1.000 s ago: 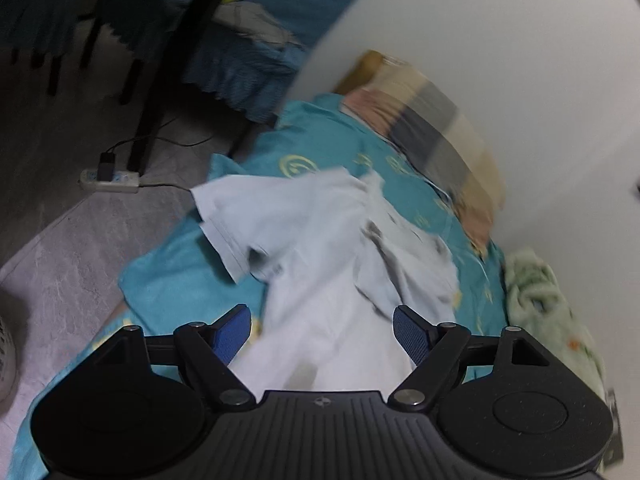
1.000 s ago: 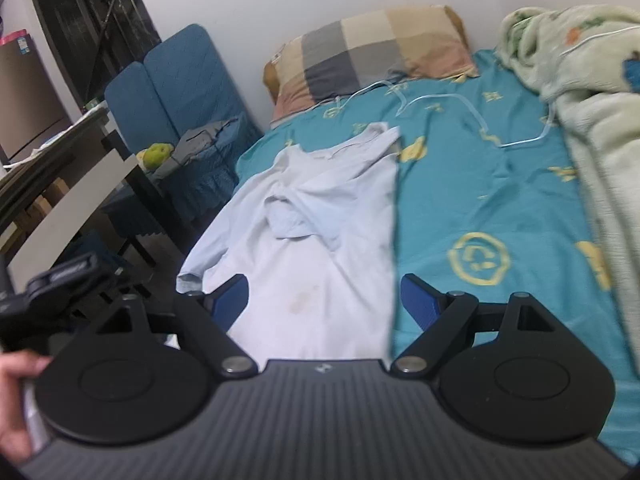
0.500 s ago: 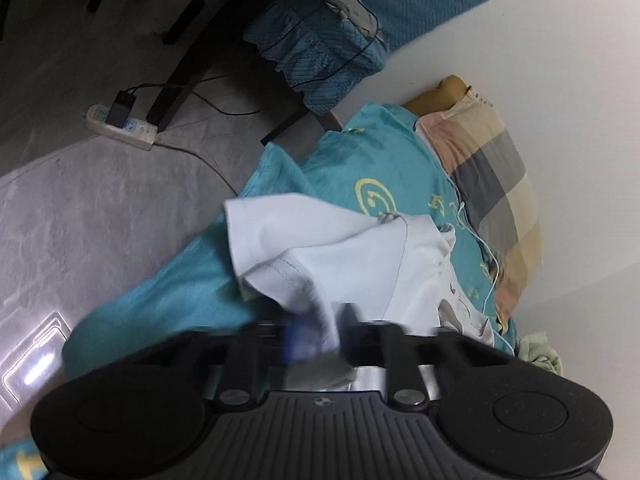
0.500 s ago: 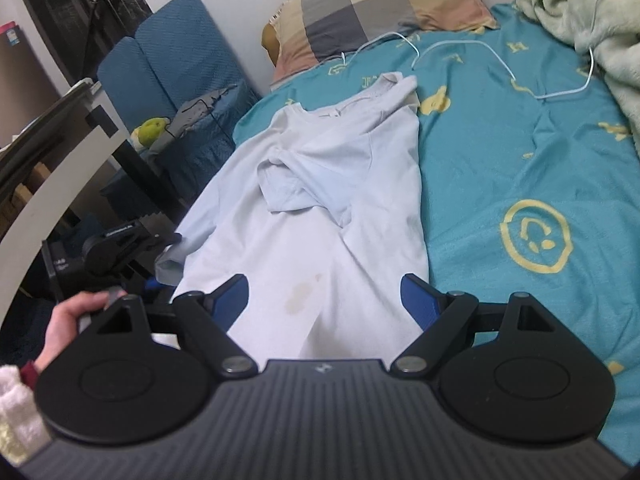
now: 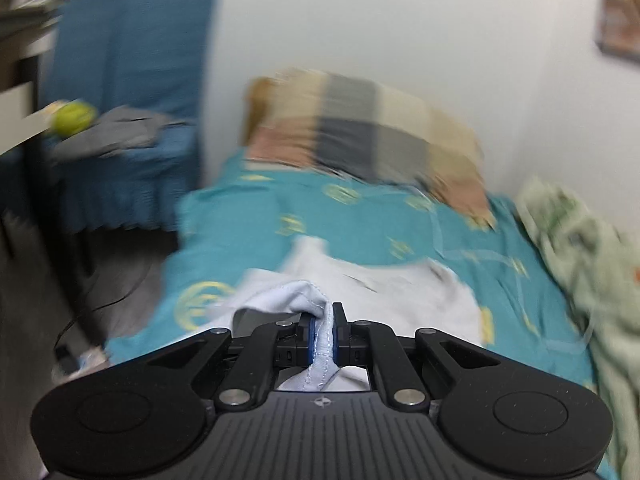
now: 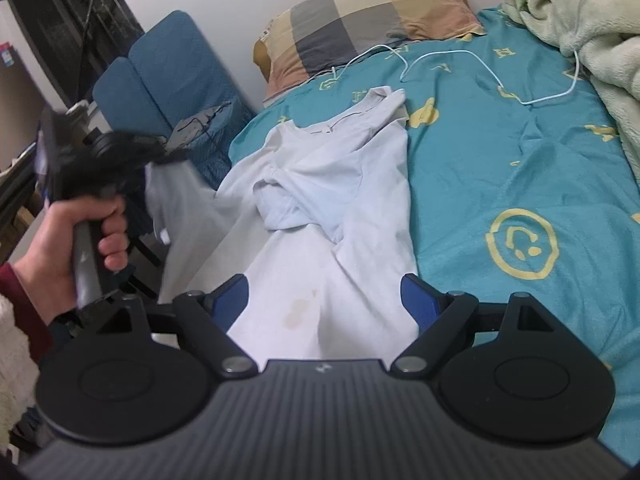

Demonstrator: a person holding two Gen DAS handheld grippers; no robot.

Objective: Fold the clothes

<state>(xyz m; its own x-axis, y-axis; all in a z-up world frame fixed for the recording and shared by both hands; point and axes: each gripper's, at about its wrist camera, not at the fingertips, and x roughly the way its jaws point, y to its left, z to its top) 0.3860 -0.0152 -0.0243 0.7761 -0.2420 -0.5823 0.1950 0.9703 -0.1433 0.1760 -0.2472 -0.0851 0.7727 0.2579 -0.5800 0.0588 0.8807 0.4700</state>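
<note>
A pale white T-shirt [image 6: 328, 208] lies lengthwise on the teal bedsheet [image 6: 500, 152], collar toward the pillow, one sleeve folded across its chest. My left gripper [image 5: 323, 334] is shut on the hemmed edge of the shirt's left sleeve [image 5: 296, 300], lifted off the bed. In the right wrist view a hand [image 6: 68, 236] holds that left gripper [image 6: 96, 156] at the left, with the sleeve [image 6: 176, 204] hanging from it. My right gripper [image 6: 325, 300] is open above the shirt's lower part, nothing between its fingers.
A checked pillow [image 6: 368, 16] lies at the head of the bed against the wall. A white cable [image 6: 460, 56] runs over the sheet. A green fleece blanket [image 6: 592, 28] is heaped on the right. A blue chair [image 6: 168, 76] with grey cloth stands left of the bed.
My left gripper went from open to shut on the left sleeve's edge and raised it, swinging to face the pillow. My right gripper moved slightly closer over the shirt, still open.
</note>
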